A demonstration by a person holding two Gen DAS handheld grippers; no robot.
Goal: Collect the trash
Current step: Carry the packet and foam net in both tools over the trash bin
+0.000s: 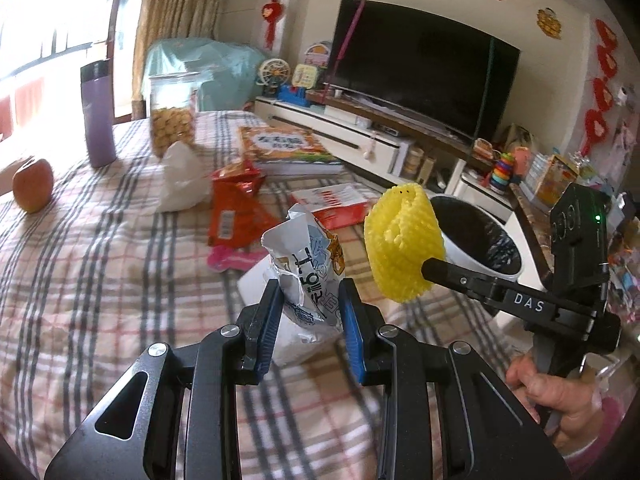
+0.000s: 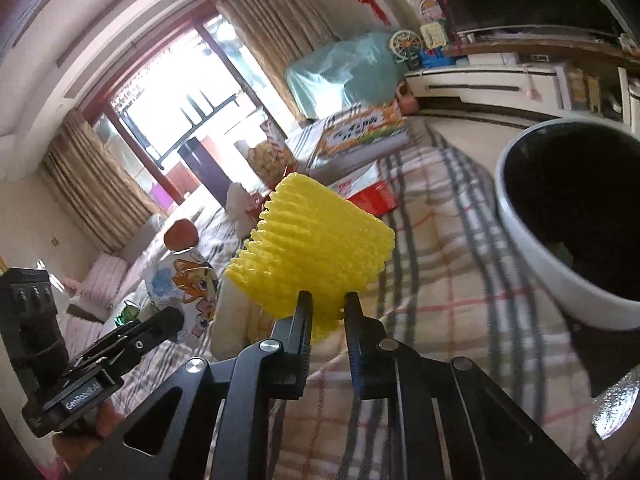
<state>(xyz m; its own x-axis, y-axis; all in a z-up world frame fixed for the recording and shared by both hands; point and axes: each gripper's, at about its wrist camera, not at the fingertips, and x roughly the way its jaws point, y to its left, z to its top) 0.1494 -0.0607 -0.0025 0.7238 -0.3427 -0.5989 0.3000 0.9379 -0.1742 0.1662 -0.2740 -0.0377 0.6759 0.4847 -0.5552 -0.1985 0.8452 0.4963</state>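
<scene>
My left gripper (image 1: 308,288) is shut on a crumpled white snack wrapper (image 1: 308,260) with blue print, held just above the plaid tablecloth. My right gripper (image 2: 326,304) is shut on a yellow foam fruit net (image 2: 316,248) and holds it in the air beside the white trash bin (image 2: 532,256) with a black liner. In the left wrist view the net (image 1: 402,248) hangs just left of the bin (image 1: 464,256), and the right gripper (image 1: 430,270) comes in from the right. A red wrapper (image 1: 236,208) and a white plastic bag (image 1: 182,178) lie on the table.
On the plaid table (image 1: 100,280) are an apple (image 1: 33,185), a purple flask (image 1: 98,114), a jar of snacks (image 1: 173,116), a book (image 1: 288,150), a red-and-white box (image 1: 336,204) and a pink item (image 1: 232,259). A TV (image 1: 420,68) stands behind.
</scene>
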